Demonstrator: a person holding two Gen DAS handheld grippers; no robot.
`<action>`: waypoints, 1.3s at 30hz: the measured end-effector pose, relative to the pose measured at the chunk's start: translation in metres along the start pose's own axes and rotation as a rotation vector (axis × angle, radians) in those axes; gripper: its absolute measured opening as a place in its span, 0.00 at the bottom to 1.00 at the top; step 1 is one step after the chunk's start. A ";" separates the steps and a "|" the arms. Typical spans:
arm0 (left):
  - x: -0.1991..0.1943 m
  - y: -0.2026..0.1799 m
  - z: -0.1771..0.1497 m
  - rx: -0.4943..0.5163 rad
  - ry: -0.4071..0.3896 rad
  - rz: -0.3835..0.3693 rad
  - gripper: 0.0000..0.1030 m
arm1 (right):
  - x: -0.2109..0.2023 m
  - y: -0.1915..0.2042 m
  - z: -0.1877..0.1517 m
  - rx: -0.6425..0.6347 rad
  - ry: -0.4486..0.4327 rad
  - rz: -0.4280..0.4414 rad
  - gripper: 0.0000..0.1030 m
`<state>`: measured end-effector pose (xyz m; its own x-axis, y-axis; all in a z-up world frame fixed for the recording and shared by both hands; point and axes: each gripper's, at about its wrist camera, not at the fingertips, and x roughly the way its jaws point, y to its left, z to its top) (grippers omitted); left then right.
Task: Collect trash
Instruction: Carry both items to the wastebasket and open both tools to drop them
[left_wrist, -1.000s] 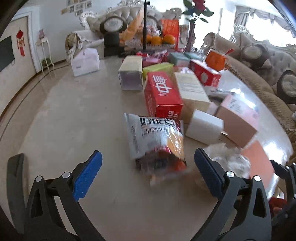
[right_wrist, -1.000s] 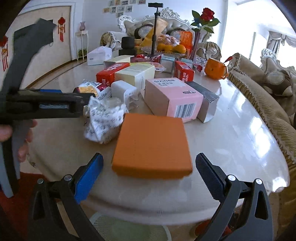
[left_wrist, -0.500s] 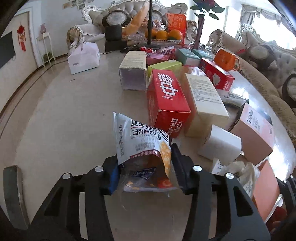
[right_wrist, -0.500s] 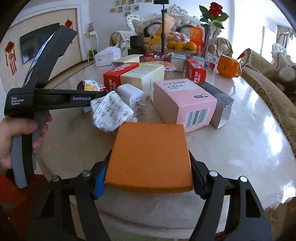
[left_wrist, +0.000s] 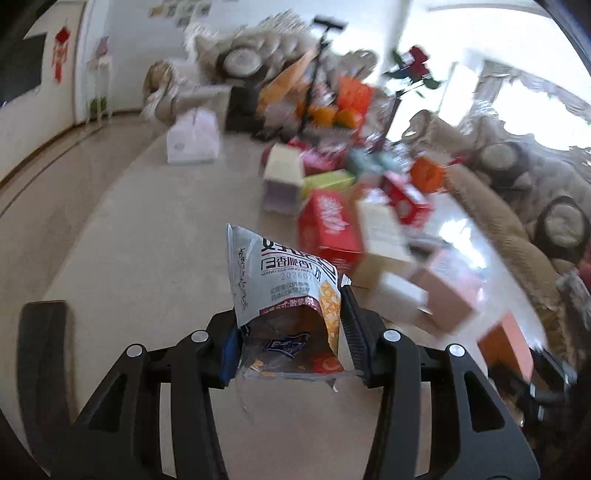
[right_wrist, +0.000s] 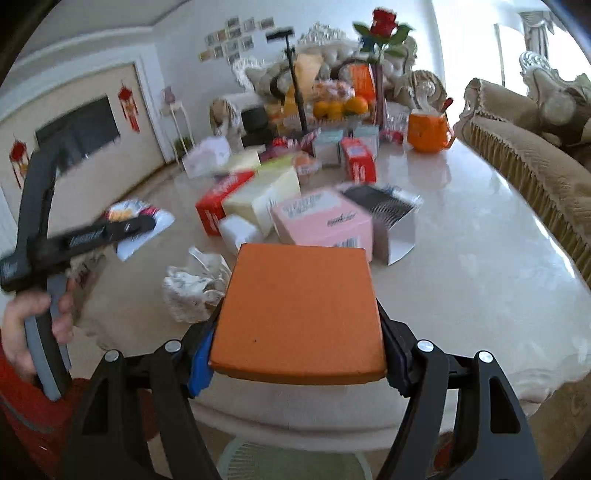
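My left gripper (left_wrist: 291, 343) is shut on a torn silver snack bag (left_wrist: 284, 288) with black print and holds it lifted above the marble table (left_wrist: 129, 240). My right gripper (right_wrist: 295, 354) is shut on a flat orange box (right_wrist: 299, 310) and holds it raised over the table's near edge. The left gripper (right_wrist: 122, 230) with the bag (right_wrist: 138, 218) also shows at the left of the right wrist view. A crumpled white wrapper (right_wrist: 195, 288) lies on the table just left of the orange box.
Many boxes crowd the table: a red box (right_wrist: 221, 201), a cream box (right_wrist: 266, 199), a pink box (right_wrist: 321, 218), a small white box (right_wrist: 240, 232). An orange mug (right_wrist: 428, 133), fruit and a rose vase (right_wrist: 380, 70) stand at the back. A sofa (right_wrist: 535, 166) runs along the right.
Both grippers closed from open, the left on the snack bag and the right on the orange box. Both have since lifted their loads off the table.
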<state>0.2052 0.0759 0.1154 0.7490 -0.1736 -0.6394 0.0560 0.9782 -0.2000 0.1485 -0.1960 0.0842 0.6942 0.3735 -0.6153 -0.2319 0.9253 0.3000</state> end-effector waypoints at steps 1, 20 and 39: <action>-0.020 -0.007 -0.010 0.024 -0.020 -0.022 0.46 | -0.014 0.000 -0.003 0.003 -0.021 0.007 0.67; 0.051 -0.106 -0.309 0.285 0.542 -0.137 0.46 | 0.035 -0.032 -0.223 0.230 0.487 0.032 0.67; 0.067 -0.079 -0.309 0.202 0.513 -0.065 0.92 | 0.051 -0.043 -0.237 0.254 0.506 -0.039 0.79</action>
<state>0.0468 -0.0485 -0.1409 0.3249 -0.2180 -0.9203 0.2548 0.9573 -0.1368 0.0327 -0.2014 -0.1328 0.2710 0.3819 -0.8836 0.0022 0.9177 0.3974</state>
